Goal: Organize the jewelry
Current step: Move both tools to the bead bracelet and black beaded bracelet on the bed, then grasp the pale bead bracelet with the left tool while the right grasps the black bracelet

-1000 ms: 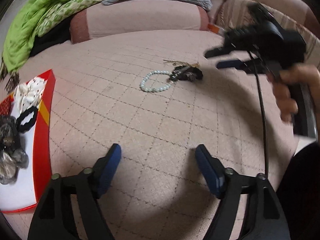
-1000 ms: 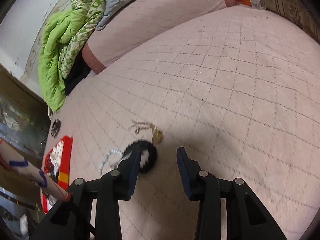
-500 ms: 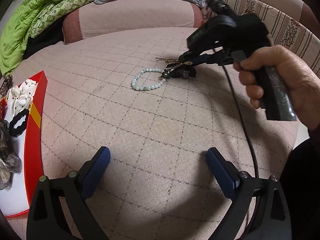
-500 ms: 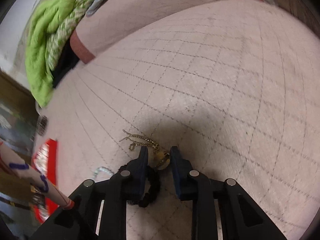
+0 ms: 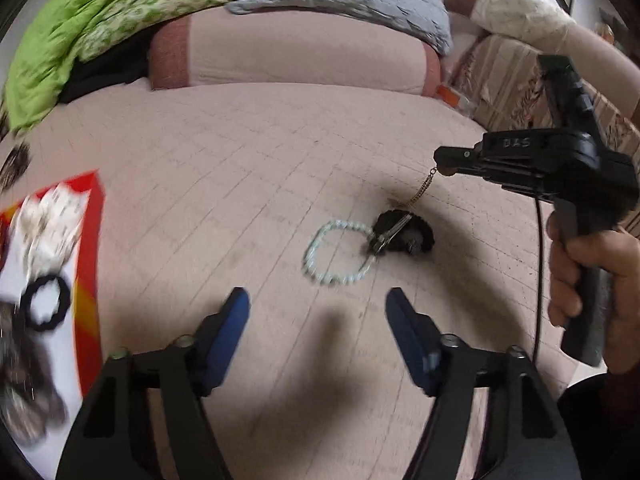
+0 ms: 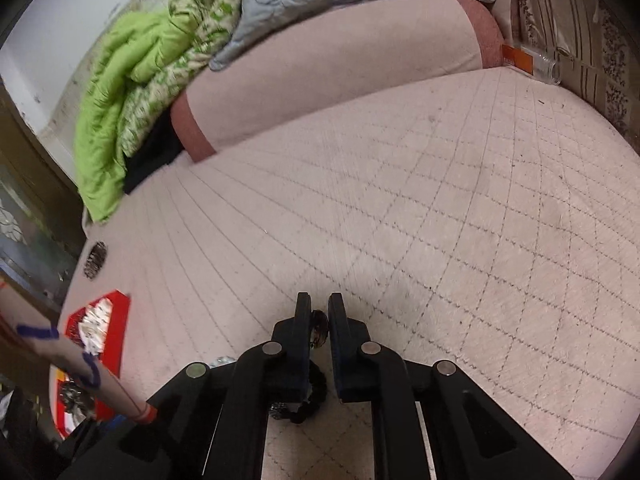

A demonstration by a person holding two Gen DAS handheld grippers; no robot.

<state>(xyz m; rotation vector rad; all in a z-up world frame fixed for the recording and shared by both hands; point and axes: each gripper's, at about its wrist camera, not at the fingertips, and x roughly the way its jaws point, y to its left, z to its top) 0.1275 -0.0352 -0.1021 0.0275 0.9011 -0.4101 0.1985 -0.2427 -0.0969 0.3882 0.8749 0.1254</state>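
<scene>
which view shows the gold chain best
The left wrist view: the gold chain hangs in full from the shut right gripper above the bed. The right wrist view shows only a glint between the jaws.

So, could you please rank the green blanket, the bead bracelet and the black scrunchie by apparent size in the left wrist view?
1. green blanket
2. bead bracelet
3. black scrunchie, though it looks close to the bracelet in size.

Right gripper (image 6: 319, 322) jaws just closed nearly together, raised in the person's hand (image 5: 592, 276); left gripper (image 5: 318, 312) jaws apart, narrowing, empty.
</scene>
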